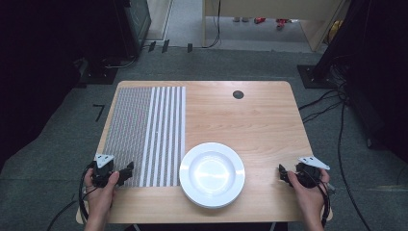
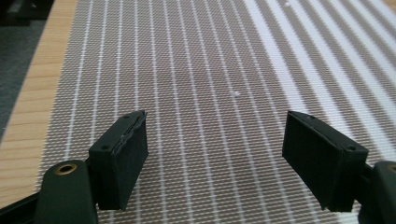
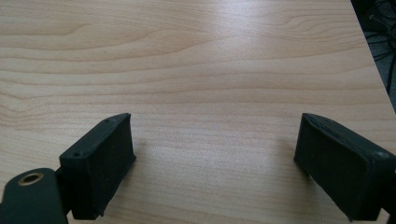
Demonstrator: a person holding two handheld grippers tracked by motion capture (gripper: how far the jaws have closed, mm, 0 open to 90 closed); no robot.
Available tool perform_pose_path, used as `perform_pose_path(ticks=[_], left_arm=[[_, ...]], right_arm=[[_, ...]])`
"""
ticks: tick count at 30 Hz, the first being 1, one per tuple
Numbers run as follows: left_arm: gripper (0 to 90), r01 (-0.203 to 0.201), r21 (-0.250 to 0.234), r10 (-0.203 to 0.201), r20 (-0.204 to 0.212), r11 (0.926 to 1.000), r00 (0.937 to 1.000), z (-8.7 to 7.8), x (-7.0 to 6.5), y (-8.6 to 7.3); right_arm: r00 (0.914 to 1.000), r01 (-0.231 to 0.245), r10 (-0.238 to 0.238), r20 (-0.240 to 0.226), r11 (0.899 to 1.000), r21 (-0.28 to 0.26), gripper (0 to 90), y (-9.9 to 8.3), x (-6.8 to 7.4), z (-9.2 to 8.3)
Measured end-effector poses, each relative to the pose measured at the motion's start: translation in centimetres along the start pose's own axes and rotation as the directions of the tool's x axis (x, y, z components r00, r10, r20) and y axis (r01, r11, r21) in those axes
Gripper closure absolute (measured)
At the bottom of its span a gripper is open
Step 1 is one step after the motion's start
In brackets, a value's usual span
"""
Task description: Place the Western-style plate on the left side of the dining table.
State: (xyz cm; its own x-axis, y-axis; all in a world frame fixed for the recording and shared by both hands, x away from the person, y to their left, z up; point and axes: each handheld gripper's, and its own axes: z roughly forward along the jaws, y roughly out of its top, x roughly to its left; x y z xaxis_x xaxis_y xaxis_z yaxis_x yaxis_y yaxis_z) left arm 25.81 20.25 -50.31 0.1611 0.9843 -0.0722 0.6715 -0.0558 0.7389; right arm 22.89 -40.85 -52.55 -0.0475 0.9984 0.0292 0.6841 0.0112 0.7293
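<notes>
While your hands rested at the near edge, this was the layout:

Placemat: striped woven placemat (image 1: 146, 134) lay flat on the left part of the table, fine stripes on its left half, broad white stripes on its right half. Its right edge ran just beside the plate.

Left gripper: your left gripper (image 1: 129, 169) sat over the mat's near left corner, pointing toward the plate. In the left gripper view the left gripper (image 2: 215, 158) had its jaws standing wide, mat weave between them and nothing gripped. Whether the pads touched the mat, can't tell.

Speck: a small white speck (image 2: 237, 94) lay on the mat ahead of the jaws.

Plate: white plate (image 1: 212, 174) sat near the front edge, about mid-table, bare, between your two grippers and apart from both.

Right gripper: your right gripper (image 1: 282, 173) sat near the front right corner, pointing left toward the plate. In the right gripper view the right gripper (image 3: 215, 163) had its jaws spread wide over bare wood, holding nothing.

Hands: your left hand (image 1: 101, 190) and right hand (image 1: 308, 190) each wrapped a gripper body, grey three-cornered plate on top of each.

Table: light wood table (image 1: 250, 120), with a dark round hole (image 1: 238, 94) near the far edge.

Surroundings: grey floor around the table, black cables (image 1: 327, 103) on the right.
</notes>
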Motion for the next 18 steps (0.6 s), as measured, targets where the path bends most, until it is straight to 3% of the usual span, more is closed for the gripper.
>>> perform_pose_path(ticks=[5,8,10,12,14,18], left_arm=[[21.3,-0.010,-0.014,0.010,0.044,0.9999,0.9990,-0.2,-1.2,0.4],[22.5,-0.043,-0.015,0.043,0.030,0.9990,0.9986,-0.1,-2.0,0.4],[23.9,-0.039,-0.017,0.040,0.034,0.9991,0.9986,-0.1,-2.1,0.5],[23.9,-0.012,-0.023,0.013,0.051,0.9997,0.9986,-0.2,-2.2,0.6],[21.8,-0.013,-0.026,0.014,0.045,0.9996,0.9989,-0.2,-2.4,0.7],[18.2,-0.020,-0.040,0.023,0.072,0.9990,0.9972,-0.4,-3.5,0.9]], right_arm=[[1.0000,-0.003,0.003,0.005,1.000,0.002,9.9,0.1,0.0,0.1],[0.9999,-0.006,0.006,0.008,1.000,0.006,8.9,0.1,0.1,0.2],[0.9999,-0.007,0.007,0.008,1.000,0.006,8.8,0.1,0.1,0.2],[0.9999,-0.007,0.007,0.008,1.000,0.006,8.6,0.2,0.1,0.2],[0.9999,-0.007,0.007,0.008,1.000,0.006,8.4,0.2,0.2,0.3],[1.0000,-0.002,0.002,0.006,1.000,0.006,8.4,0.5,0.2,0.5]])
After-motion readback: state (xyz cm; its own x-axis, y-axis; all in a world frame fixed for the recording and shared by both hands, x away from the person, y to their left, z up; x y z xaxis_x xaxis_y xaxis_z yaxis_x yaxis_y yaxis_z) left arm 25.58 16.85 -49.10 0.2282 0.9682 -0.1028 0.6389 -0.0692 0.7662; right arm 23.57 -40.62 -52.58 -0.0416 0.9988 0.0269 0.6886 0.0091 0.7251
